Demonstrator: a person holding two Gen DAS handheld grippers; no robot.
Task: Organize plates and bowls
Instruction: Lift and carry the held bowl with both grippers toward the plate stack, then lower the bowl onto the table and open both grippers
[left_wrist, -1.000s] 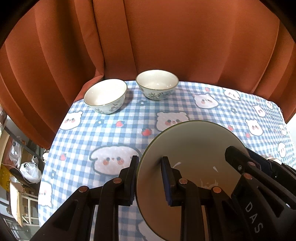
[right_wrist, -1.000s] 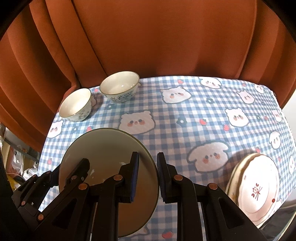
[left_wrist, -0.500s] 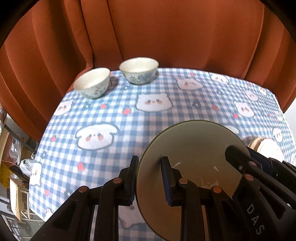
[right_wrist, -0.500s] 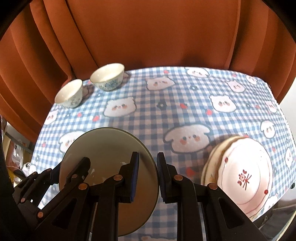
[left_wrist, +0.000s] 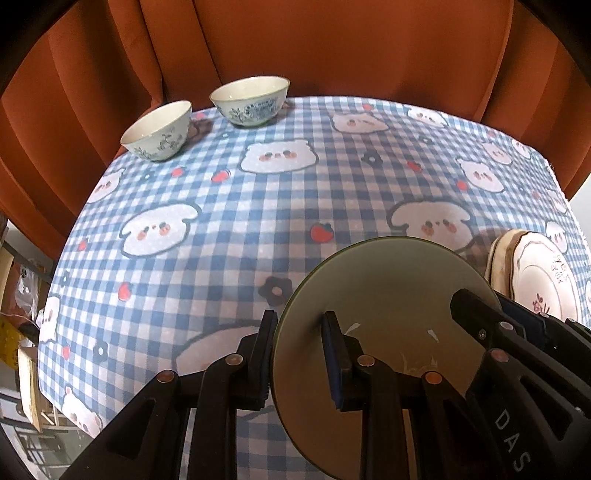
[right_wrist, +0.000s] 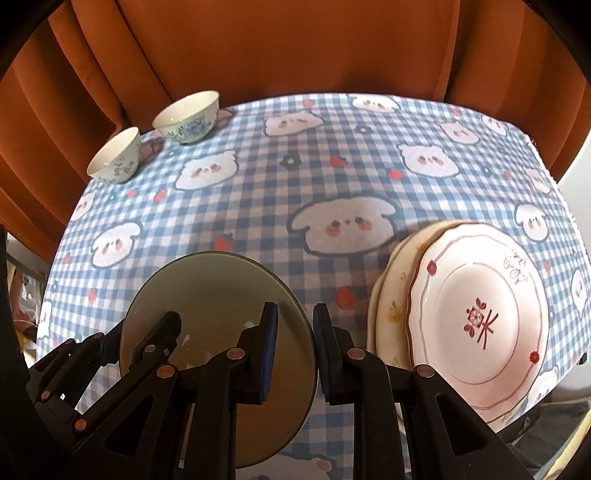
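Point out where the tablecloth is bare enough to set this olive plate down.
Widest bare patch: mid-cloth, between the two bowls at the far left and the plate stack at the near right. The olive plate hangs above the near edge. Crowded: right side.

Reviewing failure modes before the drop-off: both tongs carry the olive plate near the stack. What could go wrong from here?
1. The round olive-green plate is pinched only at opposite rims by the left tongs and the right tongs; uneven motion could let it slip.
2. The scalloped white floral plate already sits off-centre on the cream plate beneath; adding another may tip the stack, which lies near the table edge.
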